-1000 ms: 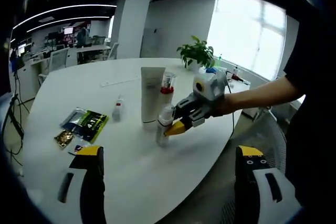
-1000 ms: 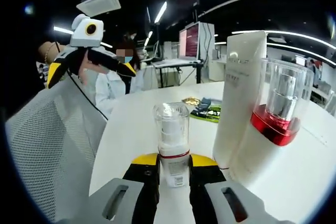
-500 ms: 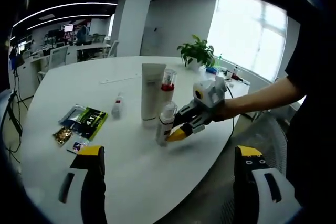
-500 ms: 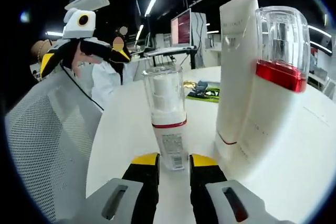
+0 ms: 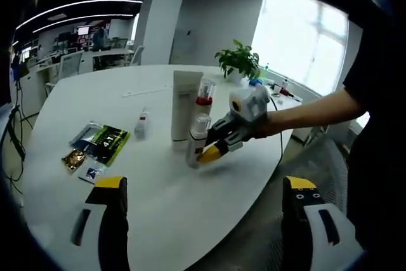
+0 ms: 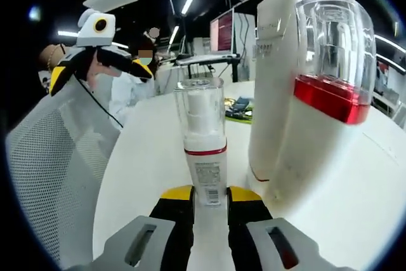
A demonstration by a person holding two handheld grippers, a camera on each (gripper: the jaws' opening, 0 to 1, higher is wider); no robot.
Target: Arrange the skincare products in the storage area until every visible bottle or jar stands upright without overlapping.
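Three skincare containers stand upright close together near the middle of the round white table (image 5: 158,201): a tall white tube (image 5: 184,113), a red-collared pump bottle (image 5: 203,97) at its three o'clock, and a small clear-capped spray bottle (image 6: 203,147) in front of them. The right gripper (image 6: 210,196) has its jaws clenched on the base of this spray bottle, which looks vertical and set just clear of the tube, so this placement seems almost done; I judge that letting go is what remains for it. One little bottle (image 5: 142,125) at the tube's nine o'clock stands well apart from the group, and whether it should join them I cannot tell. The left gripper (image 5: 203,226) hovers low at the table's near edge, jaws spread wide and empty. Flat sachets (image 5: 101,143) lie at eight o'clock from the group, out of the way. A potted plant (image 5: 238,63) sits at the far rim. The tube and red-collared bottle crowd the spray bottle closely, so a careless withdrawal could knock one over.
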